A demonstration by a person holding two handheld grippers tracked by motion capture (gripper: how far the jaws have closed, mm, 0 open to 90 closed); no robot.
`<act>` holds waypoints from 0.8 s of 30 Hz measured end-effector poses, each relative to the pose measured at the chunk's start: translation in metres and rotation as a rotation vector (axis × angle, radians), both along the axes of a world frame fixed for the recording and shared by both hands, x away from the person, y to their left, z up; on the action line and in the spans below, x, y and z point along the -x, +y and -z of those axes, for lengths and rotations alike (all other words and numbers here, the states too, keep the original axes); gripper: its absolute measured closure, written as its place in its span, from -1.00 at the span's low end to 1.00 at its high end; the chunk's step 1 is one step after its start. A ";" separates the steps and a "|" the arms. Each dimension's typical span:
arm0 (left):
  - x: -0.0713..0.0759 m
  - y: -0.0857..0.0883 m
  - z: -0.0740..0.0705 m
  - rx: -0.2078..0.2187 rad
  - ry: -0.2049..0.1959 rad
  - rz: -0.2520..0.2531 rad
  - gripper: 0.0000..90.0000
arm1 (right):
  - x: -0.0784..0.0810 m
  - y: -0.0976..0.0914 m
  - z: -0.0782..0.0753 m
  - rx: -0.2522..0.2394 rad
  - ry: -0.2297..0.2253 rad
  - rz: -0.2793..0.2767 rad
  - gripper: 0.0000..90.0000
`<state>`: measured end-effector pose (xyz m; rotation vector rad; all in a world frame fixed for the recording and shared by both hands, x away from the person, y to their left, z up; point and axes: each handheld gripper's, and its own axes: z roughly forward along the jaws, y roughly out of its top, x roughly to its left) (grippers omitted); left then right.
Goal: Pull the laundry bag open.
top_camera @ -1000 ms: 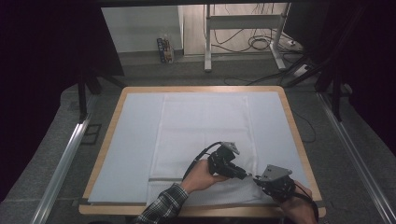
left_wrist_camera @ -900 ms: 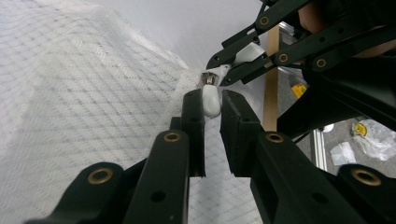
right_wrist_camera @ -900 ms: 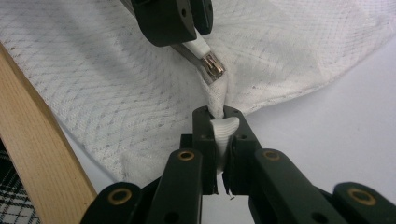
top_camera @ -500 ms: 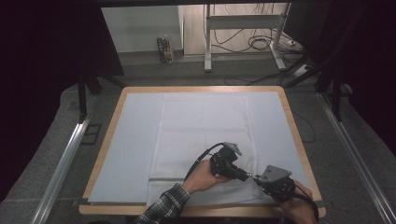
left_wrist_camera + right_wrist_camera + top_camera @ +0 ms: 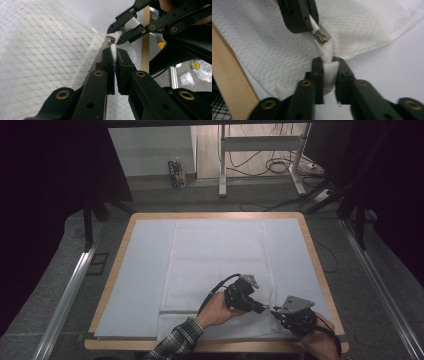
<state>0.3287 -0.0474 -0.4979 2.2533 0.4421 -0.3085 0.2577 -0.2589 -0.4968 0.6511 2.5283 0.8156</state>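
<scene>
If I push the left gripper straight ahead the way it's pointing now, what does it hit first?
Most likely the right gripper. The left gripper is shut on a white strip at the mesh bag corner, and the right one's fingers sit just beyond its tips, clamping that same corner. Depth is unclear.

Two hand-held grippers (image 5: 262,308), one mesh bag (image 5: 220,265)

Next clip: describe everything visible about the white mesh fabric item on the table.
The white mesh fabric item lies flat on a pale sheet covering the wooden-edged table. It looks like thin netting with a diamond weave and a stitched band near its front. A small metal zipper slider sits at its near right corner. The left claw is shut on a white tab there; the right claw pinches the fabric beside it.
</scene>
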 end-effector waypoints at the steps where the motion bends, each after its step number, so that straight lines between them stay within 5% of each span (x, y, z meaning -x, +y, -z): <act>1: 0.000 0.000 -0.001 0.001 -0.002 0.001 0.94 | -0.001 0.000 0.000 -0.009 -0.003 0.004 0.58; 7: -0.001 0.004 -0.004 0.023 -0.001 0.011 0.94 | -0.006 0.001 0.000 -0.038 -0.008 0.008 0.07; 13: -0.003 0.005 -0.004 0.026 0.027 0.019 0.94 | -0.016 0.005 0.000 -0.052 -0.026 -0.046 -0.08; 24: -0.004 0.004 -0.003 0.036 0.036 0.020 0.92 | -0.021 0.012 0.002 -0.035 0.016 -0.112 0.80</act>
